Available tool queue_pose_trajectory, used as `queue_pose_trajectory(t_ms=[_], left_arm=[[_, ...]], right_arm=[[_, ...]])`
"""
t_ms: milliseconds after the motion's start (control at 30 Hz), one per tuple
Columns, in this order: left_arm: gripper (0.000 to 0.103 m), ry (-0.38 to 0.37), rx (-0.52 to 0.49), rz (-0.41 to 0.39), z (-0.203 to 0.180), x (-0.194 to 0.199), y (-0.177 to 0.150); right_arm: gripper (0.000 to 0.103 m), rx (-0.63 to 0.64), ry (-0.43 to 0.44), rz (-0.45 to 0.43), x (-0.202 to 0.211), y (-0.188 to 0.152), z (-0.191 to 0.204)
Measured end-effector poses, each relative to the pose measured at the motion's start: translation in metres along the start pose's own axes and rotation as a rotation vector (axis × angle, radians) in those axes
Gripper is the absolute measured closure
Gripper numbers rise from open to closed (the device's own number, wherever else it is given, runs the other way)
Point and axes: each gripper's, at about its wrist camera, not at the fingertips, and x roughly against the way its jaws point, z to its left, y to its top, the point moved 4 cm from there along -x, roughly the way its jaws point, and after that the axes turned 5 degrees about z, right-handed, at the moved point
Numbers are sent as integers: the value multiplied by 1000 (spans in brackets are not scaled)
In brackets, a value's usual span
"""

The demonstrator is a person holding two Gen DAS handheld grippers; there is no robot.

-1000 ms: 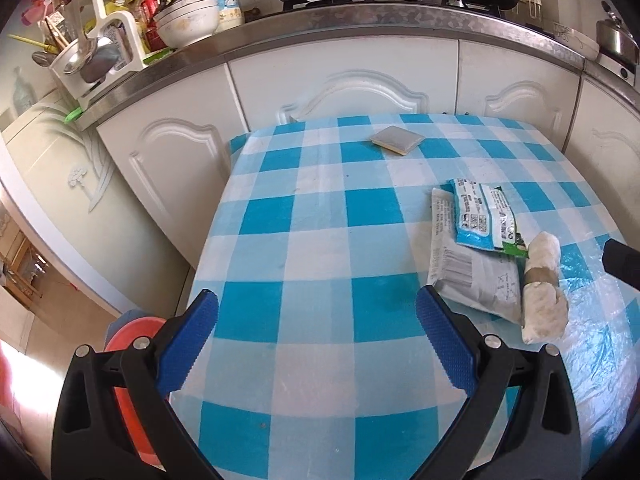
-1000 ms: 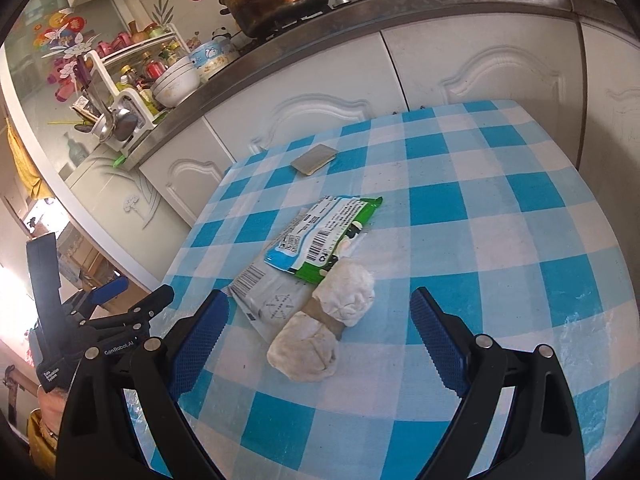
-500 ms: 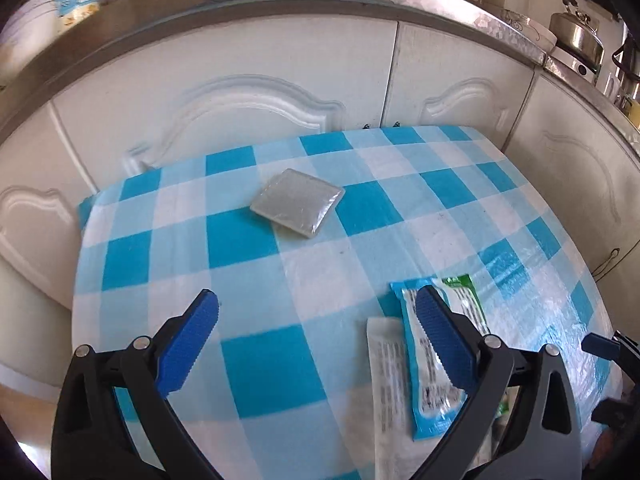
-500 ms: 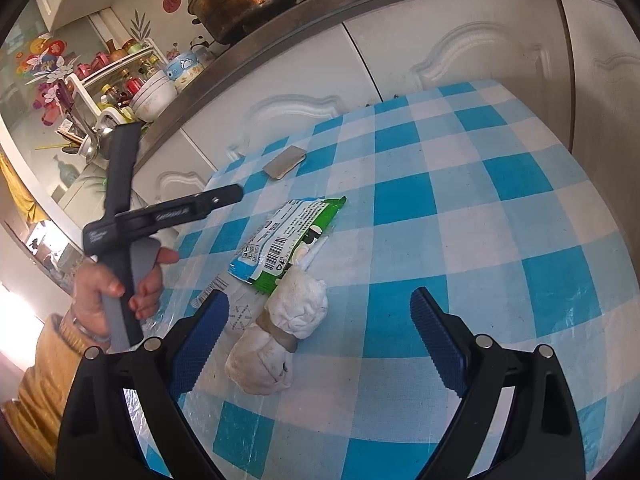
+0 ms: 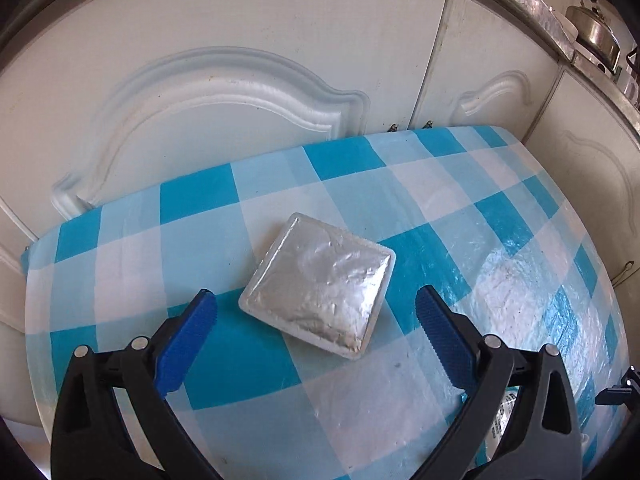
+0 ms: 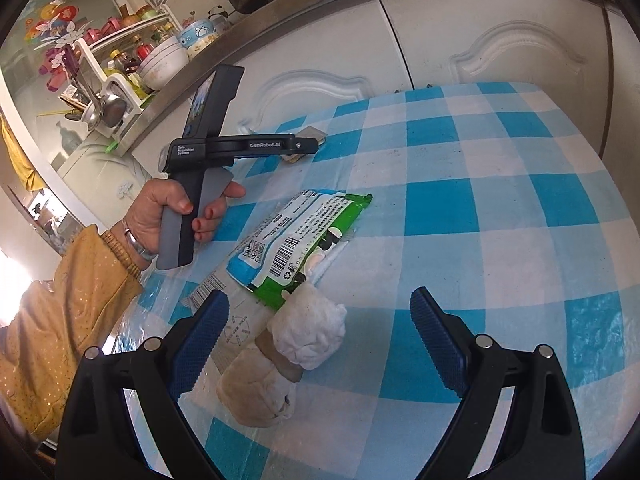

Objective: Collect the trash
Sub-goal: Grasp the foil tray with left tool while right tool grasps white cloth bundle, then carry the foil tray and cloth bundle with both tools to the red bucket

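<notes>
Blue ribbed pads line the fingers (image 5: 188, 336) of the left gripper (image 5: 316, 320), which stand spread wide with nothing between them, hovering over a silver foil pouch (image 5: 320, 286) that lies flat on the checked surface (image 5: 240, 364) near its far edge, just below the white cabinet doors (image 5: 224, 92). Taking that pouch as the marker, the right gripper (image 6: 318, 334) sits well back from it toward the near side, its fingers (image 6: 200, 340) likewise spread and empty. Between them lies a crumpled white paper wad (image 6: 284, 360) with a brown band round its middle, resting partly on a flat white wrapper (image 6: 236, 324). A green and blue printed packet (image 6: 300, 240) lies over that wrapper, between the wad and the pouch. To the left of the packet, a hand (image 6: 168, 216) in a mustard sleeve (image 6: 60, 320) grips the left gripper's handle above the surface.
</notes>
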Motion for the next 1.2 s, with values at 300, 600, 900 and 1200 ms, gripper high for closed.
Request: queue_pose_trajectory(t_ms=[300,600,900,1200], left_arm=[[32,78,-64,-49,-8,-3,2],[39,45,-32,-67,-8,14,-16],[39,67,60,-100,5,50,-60],[39,123,144,-162,8,96,-112]], right_arm=[[12,34,-8,79,-17,-11,12],[13,93,-63,92,-20,-24,22],[44,80,-84,83,-14,-29,20],[51,24,-37,61,-5,-35,12]])
